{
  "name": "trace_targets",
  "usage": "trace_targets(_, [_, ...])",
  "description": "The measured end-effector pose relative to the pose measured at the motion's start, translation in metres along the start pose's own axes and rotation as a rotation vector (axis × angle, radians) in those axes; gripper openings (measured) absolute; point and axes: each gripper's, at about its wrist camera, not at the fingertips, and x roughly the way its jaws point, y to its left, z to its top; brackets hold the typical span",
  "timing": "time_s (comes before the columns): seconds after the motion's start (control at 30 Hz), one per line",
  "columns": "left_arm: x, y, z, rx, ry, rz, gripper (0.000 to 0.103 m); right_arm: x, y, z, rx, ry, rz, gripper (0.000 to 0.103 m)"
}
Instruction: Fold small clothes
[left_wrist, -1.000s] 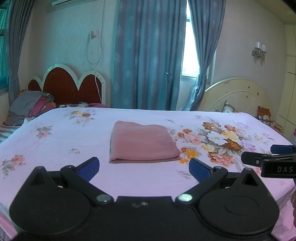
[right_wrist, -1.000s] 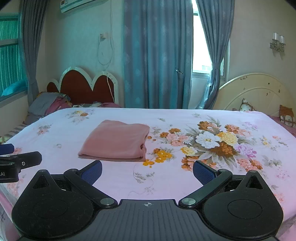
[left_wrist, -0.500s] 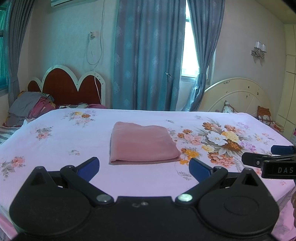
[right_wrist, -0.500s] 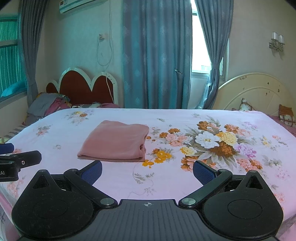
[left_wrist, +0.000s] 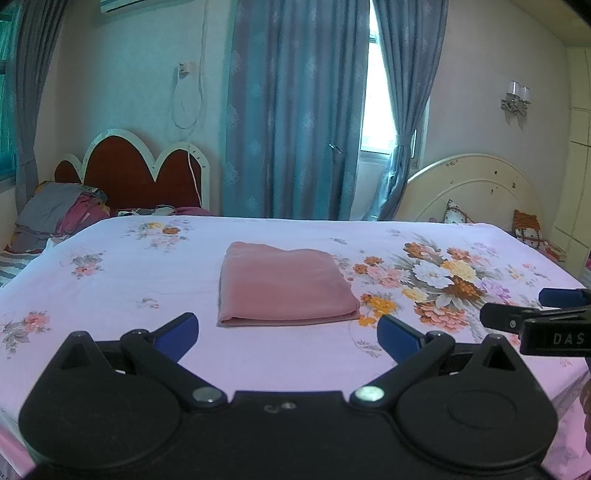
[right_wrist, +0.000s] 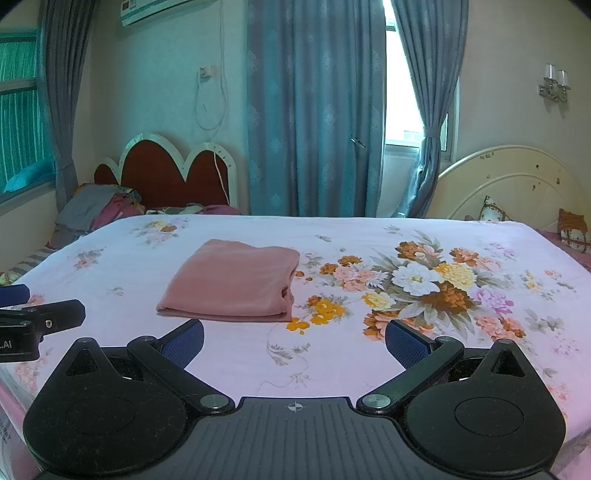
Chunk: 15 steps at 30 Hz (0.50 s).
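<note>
Left gripper (left_wrist: 288, 330) and right gripper (right_wrist: 294, 341): jaws spread wide on both, nothing between them, held above the near edge of the bed (left_wrist: 110, 280). Beyond them, a pink folded garment (left_wrist: 282, 284) lies flat on the floral sheet, clear of both grippers. Curtains (left_wrist: 295, 110) hang behind.

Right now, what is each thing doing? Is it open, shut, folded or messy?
Pink cloth: folded flat on the bed, nothing touching it.
Left claw: open, empty.
Right claw: open, empty.
Curtain: drawn shut, with a bright gap beside it.
Clothes pile: messy, by the red headboard.
</note>
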Motion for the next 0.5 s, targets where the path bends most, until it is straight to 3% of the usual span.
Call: trace_targets(0.5, [0.0041, 0.0033, 0.0009, 0.023, 0.004, -0.021, 0.102, 0.0013, 0.0022, -0.0003, -0.007, 0.006, 0.005, 0.103])
